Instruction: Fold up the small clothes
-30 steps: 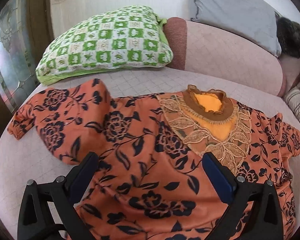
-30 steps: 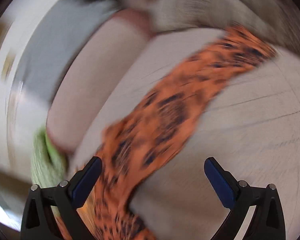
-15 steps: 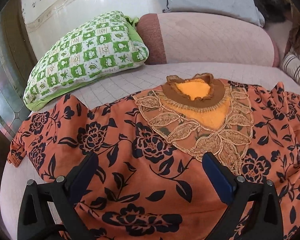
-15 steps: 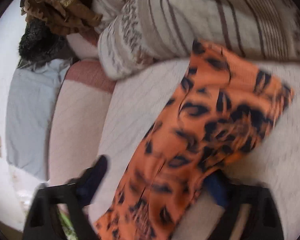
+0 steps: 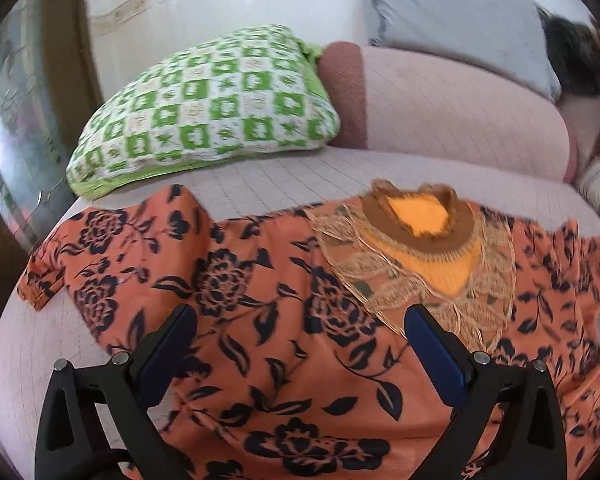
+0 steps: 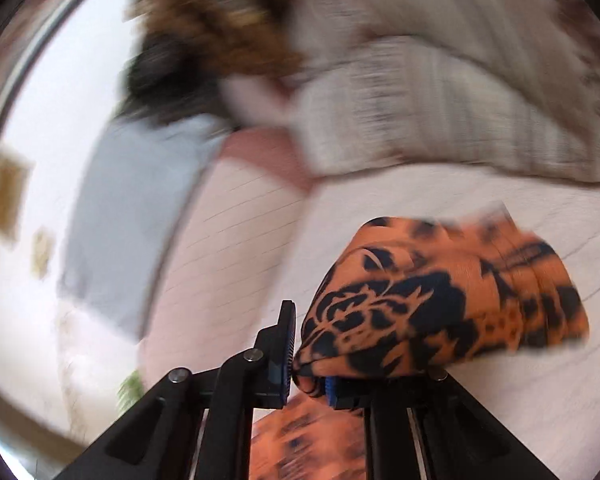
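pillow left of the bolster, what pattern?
Green-and-white checks with small motifs on the pillow, lime-green edging. Left wrist view shows it best.

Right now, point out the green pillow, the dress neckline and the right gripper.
green pillow [image 5: 208, 104], left wrist view, middle of cover.
dress neckline [image 5: 418, 220], left wrist view, yellow opening.
right gripper [image 6: 306, 354], right wrist view, between fingertips.
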Tool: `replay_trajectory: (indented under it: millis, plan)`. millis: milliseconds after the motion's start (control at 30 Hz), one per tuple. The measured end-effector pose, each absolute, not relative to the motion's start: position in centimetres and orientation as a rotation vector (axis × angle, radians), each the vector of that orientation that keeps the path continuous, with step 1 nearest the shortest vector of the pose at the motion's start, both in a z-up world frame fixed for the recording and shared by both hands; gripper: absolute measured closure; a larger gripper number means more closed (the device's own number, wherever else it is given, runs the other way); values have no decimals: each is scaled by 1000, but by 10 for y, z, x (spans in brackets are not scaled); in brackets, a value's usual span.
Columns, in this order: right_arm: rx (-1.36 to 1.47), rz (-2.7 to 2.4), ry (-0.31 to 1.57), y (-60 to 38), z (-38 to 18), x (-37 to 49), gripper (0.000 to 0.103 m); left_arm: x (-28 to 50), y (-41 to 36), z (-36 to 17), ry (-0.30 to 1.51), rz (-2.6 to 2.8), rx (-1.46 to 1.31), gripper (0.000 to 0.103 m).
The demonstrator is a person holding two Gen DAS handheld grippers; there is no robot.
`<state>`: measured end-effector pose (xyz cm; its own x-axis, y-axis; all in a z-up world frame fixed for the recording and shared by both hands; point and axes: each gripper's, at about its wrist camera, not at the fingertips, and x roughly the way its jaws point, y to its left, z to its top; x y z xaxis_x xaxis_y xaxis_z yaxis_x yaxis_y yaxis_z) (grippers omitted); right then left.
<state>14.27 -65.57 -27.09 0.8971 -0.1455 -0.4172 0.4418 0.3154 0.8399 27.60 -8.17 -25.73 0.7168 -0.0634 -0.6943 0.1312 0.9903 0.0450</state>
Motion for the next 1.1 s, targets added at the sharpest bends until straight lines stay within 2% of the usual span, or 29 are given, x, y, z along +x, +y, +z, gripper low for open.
replay_trajectory:
  millis: [133, 267, 367, 533, 567, 600, 633, 667, 700, 800, 967, 1000, 1100]
  plan:
    - [1109, -170, 323, -574, -214, 184, 90, 281, -55, -245, 740, -27, 38, 0]
    - [1033, 23, 422, -469, -189, 237, 90, 287, -21, -238, 718, 58, -24, 0]
    - [992, 118, 535, -391, -198, 282, 90, 292, 6, -236, 701, 142, -55, 0]
    - [1030, 221, 735, -275, -250, 329, 86, 300, 47, -238, 698, 242, -106, 0]
    - [1042, 241, 784, -253, -265, 334, 83, 301, 52, -238, 701, 259, -105, 0]
    - [1049, 270, 850, -229, -278, 340, 69, 302, 57, -238, 704, 274, -104, 0]
    - [1054, 298, 901, -210, -288, 339, 55, 302, 63, -238, 709, 287, -106, 0]
    - [1067, 334, 950, -194, -299, 343, 21, 303, 67, -238, 714, 293, -112, 0]
    - [1083, 357, 961, -183, -305, 345, 13, 304, 72, -238, 718, 297, -119, 0]
    - [1021, 401, 930, -159, -305, 331, 11, 301, 84, -236, 717, 317, -130, 0]
    - [879, 591, 841, -159, -267, 309, 11, 299, 92, -235, 719, 329, -158, 0]
    - [817, 596, 828, -161, -260, 307, 8, 299, 90, -236, 724, 327, -159, 0]
    - [748, 600, 948, -172, -263, 320, 5, 300, 84, -238, 742, 326, -142, 0]
